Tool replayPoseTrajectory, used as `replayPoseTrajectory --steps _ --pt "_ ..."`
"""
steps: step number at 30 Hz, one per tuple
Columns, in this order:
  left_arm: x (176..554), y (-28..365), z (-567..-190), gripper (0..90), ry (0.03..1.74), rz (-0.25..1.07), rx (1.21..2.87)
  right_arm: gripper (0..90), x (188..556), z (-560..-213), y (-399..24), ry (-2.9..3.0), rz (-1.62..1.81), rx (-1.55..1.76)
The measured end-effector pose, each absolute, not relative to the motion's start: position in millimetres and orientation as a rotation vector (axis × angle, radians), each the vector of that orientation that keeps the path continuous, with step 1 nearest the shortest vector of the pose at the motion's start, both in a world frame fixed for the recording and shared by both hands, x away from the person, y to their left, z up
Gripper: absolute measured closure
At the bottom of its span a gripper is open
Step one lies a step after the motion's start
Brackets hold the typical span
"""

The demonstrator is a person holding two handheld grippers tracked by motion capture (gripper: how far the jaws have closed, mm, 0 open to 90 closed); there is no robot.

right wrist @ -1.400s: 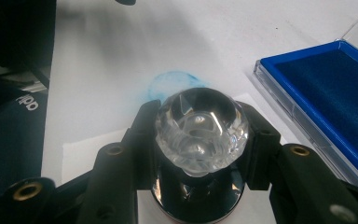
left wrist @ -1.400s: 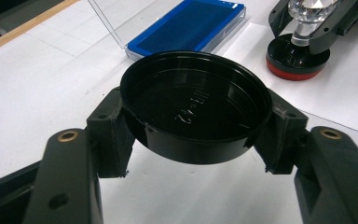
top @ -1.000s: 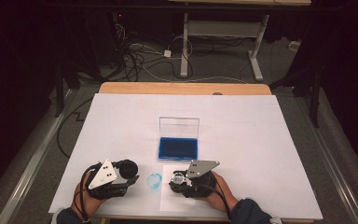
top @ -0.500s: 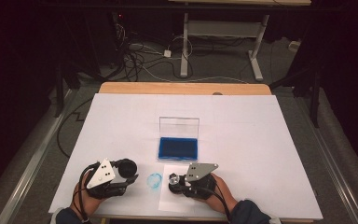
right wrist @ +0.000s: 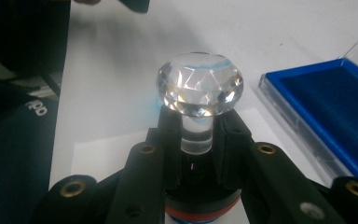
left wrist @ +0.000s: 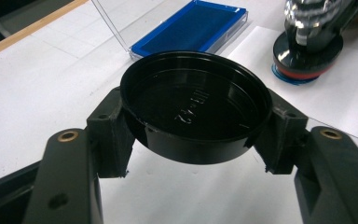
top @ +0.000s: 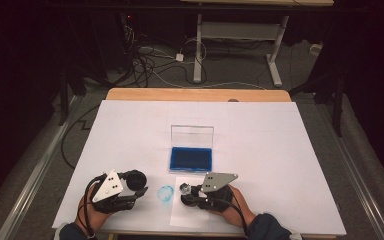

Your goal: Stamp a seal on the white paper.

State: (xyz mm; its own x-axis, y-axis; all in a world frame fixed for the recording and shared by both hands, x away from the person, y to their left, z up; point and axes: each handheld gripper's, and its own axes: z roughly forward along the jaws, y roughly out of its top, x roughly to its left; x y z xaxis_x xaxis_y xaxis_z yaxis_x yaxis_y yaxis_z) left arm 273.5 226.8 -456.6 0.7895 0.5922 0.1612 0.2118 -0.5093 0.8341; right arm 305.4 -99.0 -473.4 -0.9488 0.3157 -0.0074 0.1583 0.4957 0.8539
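From the high view, we see our left gripper (top: 139, 191) and right gripper (top: 186, 191) low on the white table (top: 280, 150), a blue stamp mark (top: 166, 193) between them and the blue ink pad (top: 190, 158) just beyond. In the left gripper view, our jaws clamp a black round cap (left wrist: 193, 105). In the right gripper view, having just closed, our jaws grasp the crystal-topped stamp (right wrist: 199, 91) by its stem, standing upright on a paper sheet (right wrist: 102, 151).

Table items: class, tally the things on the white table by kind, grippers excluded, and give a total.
Ink pad case: 1
Crystal-handled stamp: 1
Black round cap: 1
Paper sheet: 1
Blue stamped mark: 1
Total: 5
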Motion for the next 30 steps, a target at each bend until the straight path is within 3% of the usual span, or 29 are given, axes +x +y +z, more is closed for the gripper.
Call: replayPoseTrajectory --steps 30 --pt "268.2 206.0 -453.4 36.1 0.522 0.502 2.081 75.1 306.3 -433.9 -113.8 2.413 1.551 0.429"
